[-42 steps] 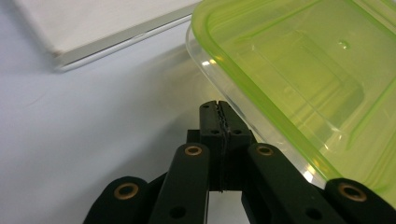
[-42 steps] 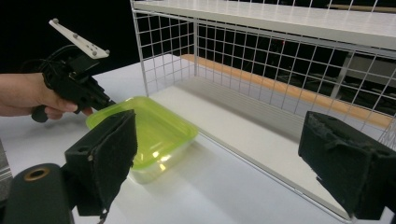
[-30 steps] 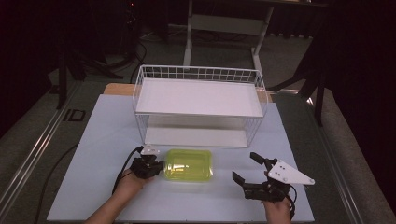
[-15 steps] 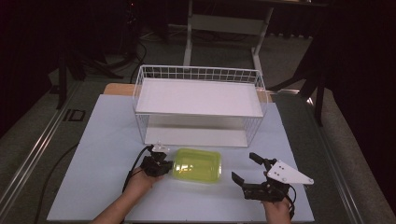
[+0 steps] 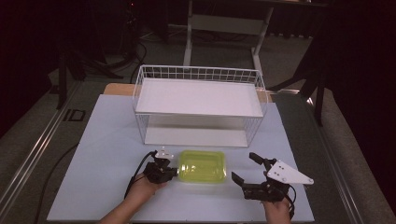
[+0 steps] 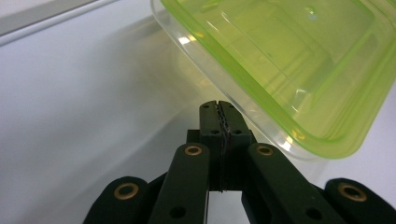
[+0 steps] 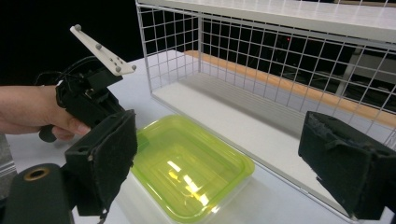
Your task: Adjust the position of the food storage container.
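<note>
A yellow-green see-through plastic container lies on the white mat, in front of the wire rack. My left gripper is at its left edge, shut with nothing between the jaws. In the left gripper view the joined tips sit just under the container's rim; I cannot tell whether they touch. My right gripper stands open just right of the container. In the right gripper view the container lies between and beyond the black pads, with the left gripper behind it.
A white wire rack with a flat top shelf and an open lower level stands at the back of the mat. In the right gripper view the rack is close behind the container. Dark floor and table legs lie beyond.
My left gripper has moved to the right, and the container has slid right with it, closer to the right gripper. The right gripper has kept still.
</note>
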Demonstrator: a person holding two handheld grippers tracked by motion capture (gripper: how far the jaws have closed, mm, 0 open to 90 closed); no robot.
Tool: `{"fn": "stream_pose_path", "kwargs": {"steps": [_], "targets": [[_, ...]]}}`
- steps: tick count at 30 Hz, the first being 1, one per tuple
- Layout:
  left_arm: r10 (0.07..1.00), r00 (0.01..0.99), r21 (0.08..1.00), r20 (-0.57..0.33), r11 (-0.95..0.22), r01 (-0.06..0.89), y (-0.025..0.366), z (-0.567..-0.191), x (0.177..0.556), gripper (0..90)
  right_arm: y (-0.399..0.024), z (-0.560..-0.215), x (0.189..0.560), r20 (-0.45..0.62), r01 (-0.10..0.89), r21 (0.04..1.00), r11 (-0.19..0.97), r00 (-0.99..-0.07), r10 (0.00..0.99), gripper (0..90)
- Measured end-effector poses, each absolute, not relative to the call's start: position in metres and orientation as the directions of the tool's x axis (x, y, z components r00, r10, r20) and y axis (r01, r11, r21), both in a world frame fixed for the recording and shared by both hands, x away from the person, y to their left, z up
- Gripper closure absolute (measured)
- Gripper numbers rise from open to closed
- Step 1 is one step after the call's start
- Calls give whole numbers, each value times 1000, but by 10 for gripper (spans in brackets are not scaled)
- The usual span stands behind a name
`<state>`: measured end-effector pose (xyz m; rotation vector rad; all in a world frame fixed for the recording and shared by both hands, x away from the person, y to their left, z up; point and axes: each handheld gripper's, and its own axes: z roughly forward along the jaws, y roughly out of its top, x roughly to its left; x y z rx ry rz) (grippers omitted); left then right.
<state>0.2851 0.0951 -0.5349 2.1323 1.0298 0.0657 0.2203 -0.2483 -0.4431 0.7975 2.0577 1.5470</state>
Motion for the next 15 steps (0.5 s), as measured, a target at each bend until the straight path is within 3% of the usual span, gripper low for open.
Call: {"fn": "stream_pose_path", "kwargs": {"steps": [5,8,9,11,12,13,14,15], "targets": [[687,681,656,-256,-394,644,97,-535,285,877,-248,-443,220,-7,182,961,207,-735,678,117],[690,679,667,-249,-386,637,104,-533,284,784,-248,-444,220,-8,179,962,205,-736,677,117],[697,674,666,-243,-386,639,106,-532,283,704,-247,-444,220,-1,176,965,196,-741,671,117],[695,678,676,-240,-381,630,112,-530,280,692,-247,-444,220,4,177,965,192,-744,668,117],[703,672,675,-234,-380,632,114,-529,279,608,-246,-445,220,4,173,967,190,-748,663,117],[706,670,676,-232,-378,633,117,-528,278,608,-246,-445,220,4,173,967,190,-748,663,117],[710,666,679,-230,-372,632,120,-527,276,512,-243,-444,219,1,172,965,197,-754,657,117],[721,659,682,-216,-372,630,122,-526,275,512,-243,-444,219,1,172,965,197,-754,657,117]]}}
